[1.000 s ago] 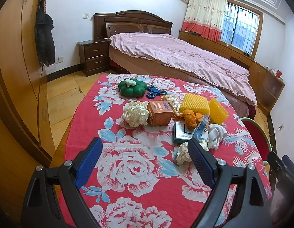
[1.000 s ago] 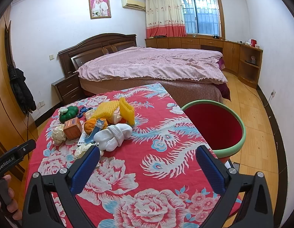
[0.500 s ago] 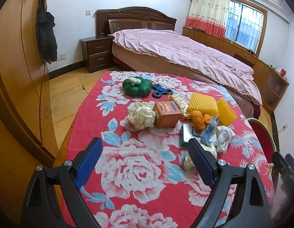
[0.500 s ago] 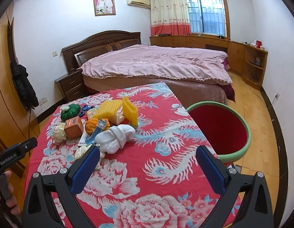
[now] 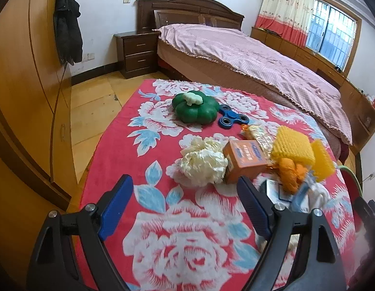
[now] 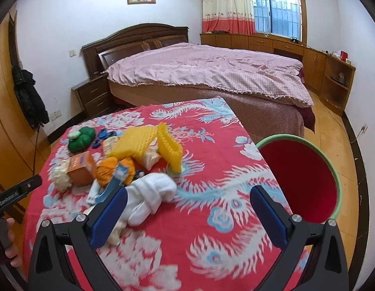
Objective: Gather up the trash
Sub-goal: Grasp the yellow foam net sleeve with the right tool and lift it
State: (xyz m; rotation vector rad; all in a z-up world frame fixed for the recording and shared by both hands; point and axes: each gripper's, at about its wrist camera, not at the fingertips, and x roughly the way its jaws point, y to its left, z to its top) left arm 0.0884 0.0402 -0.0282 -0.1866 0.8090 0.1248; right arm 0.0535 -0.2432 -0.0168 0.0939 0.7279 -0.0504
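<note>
Left wrist view: the left claw (image 5: 185, 208) is held spread and empty just short of the crumpled wad (image 5: 204, 162) on the table (image 5: 129, 145), so an approach is judged underway, calling for closure, then carriage to the bin (image 6: 308, 177).

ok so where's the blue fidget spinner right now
The blue fidget spinner lies flat on the floral tablecloth at the far end of the table, just right of the green pumpkin toy in the left wrist view.

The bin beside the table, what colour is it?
The bin is red inside with a green rim, clearest in the right wrist view.
</note>
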